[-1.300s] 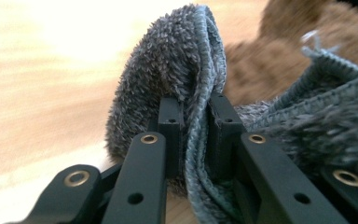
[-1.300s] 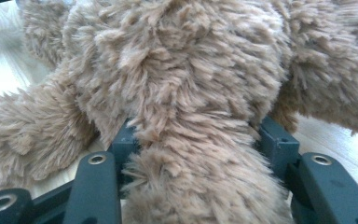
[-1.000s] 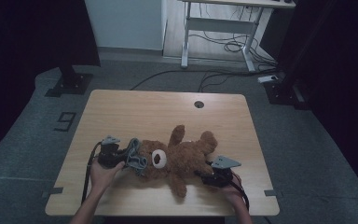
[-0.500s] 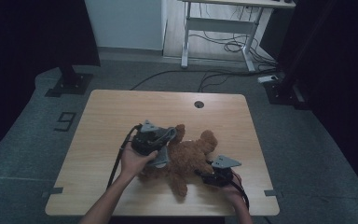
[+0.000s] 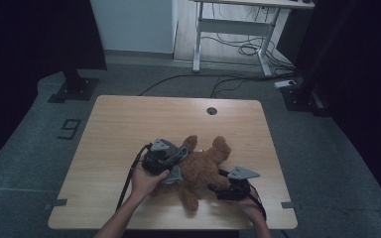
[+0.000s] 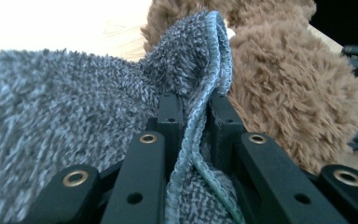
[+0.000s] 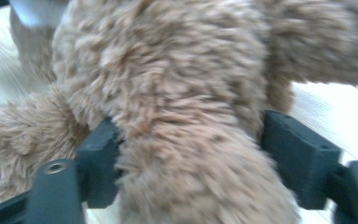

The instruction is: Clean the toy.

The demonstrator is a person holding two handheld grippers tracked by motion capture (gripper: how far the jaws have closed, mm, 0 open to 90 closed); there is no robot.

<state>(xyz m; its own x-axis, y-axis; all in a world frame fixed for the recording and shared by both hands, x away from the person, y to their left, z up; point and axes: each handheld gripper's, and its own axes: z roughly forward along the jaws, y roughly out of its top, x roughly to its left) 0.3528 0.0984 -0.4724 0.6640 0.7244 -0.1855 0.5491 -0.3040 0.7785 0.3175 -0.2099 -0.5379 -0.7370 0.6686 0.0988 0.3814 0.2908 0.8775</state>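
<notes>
Since a second ago: my left gripper (image 5: 171, 157) has carried the grey sock (image 5: 177, 161) from the bear's (image 5: 203, 168) head end inward across its body; my right gripper (image 5: 218, 191) has stayed where it was.
Left gripper: jaws pinched tight on the sock's blue-edged hem (image 6: 196, 126); in the left gripper view the knit bunches to one side of the jaws and the brown fur sits just past them.
Right gripper: jaws have just been opening; they now stand wide, with a furry limb (image 7: 200, 154) between them. Fur brushes both pads, but I can't see them pressing.
Bear: lies on the table (image 5: 129, 124), near my edge and right of centre, between my two hands.
Sock: draped over the bear's left side, touching the fur, under my left hand (image 5: 146, 179).
Right hand: low at the table's near edge, just beside the bear's lower limb.
</notes>
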